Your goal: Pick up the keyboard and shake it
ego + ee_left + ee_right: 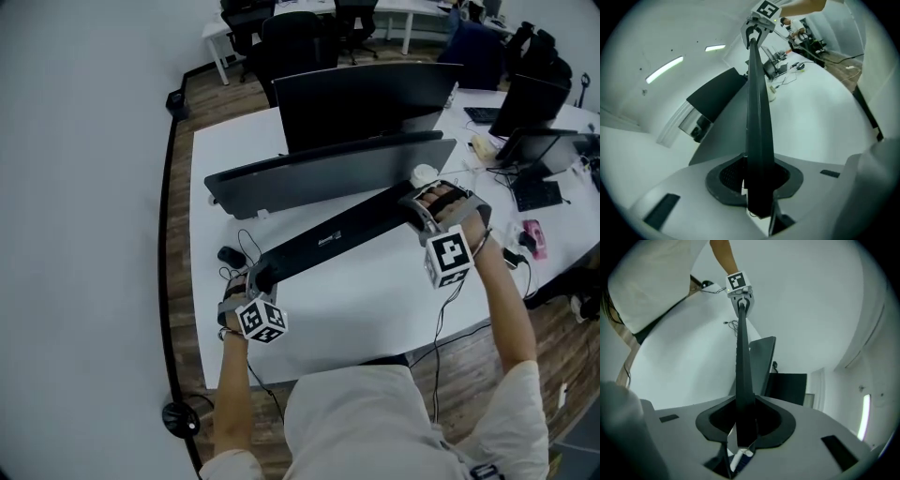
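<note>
A long black keyboard (333, 234) is held above the white table (375, 309), tilted so its flat underside faces up toward me. My left gripper (258, 281) is shut on its near-left end and my right gripper (419, 208) is shut on its far-right end. In the left gripper view the keyboard (757, 117) runs edge-on away from the left gripper (757, 187) to the right gripper (754, 33) at the far end. The right gripper view has the keyboard (743, 366) clamped edge-on in the right gripper (745, 427), with the left gripper (740, 303) at the other end.
Just behind the keyboard stand a wide grey monitor (328, 173) and a black monitor (361, 98). A black mouse (231, 255) with cables lies by the table's left edge. A white round item (424, 173) sits beyond the right gripper. More desks and screens fill the right.
</note>
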`<state>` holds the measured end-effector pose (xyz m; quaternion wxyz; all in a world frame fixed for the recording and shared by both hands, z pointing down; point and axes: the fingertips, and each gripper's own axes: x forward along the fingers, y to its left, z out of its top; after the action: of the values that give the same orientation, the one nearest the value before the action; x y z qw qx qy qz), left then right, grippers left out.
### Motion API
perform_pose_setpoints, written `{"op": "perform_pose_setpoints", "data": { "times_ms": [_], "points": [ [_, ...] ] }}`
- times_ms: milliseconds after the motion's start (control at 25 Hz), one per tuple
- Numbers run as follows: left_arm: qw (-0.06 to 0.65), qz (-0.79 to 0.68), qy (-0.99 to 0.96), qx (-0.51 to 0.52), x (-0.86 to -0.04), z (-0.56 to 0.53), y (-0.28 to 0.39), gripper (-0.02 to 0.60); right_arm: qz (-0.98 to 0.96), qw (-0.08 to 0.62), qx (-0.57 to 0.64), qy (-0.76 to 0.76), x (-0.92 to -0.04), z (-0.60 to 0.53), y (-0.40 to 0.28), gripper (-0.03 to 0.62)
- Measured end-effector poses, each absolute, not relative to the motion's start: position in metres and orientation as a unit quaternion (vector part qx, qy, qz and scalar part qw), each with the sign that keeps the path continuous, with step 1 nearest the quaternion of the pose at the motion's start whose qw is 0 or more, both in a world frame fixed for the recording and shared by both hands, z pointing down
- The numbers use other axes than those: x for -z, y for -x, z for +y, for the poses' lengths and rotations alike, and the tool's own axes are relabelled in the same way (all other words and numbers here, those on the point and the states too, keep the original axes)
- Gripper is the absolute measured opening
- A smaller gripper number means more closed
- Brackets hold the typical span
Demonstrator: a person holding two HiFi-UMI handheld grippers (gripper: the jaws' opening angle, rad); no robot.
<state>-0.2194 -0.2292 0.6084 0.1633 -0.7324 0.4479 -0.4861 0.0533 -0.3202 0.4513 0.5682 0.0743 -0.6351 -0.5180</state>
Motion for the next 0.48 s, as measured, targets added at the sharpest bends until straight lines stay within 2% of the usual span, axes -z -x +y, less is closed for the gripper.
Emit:
{"op": "perform_pose_setpoints", "data": {
  "times_ms": [160, 480],
  "points": [
    [0.173, 0.530, 0.685, 0.469, -0.595, -0.238, 0.228, 0.098, -0.590, 0.548, 0.580, -0.122, -0.405, -0.314, -0.027, 0.132],
    [0.090, 0.625, 0.665, 0.399, -0.595, -0.244, 0.217, 0.100, -0.509, 0.530, 0.668, -0.118, -0.343, -0.272, 0.011, 0.137]
  ]
}}
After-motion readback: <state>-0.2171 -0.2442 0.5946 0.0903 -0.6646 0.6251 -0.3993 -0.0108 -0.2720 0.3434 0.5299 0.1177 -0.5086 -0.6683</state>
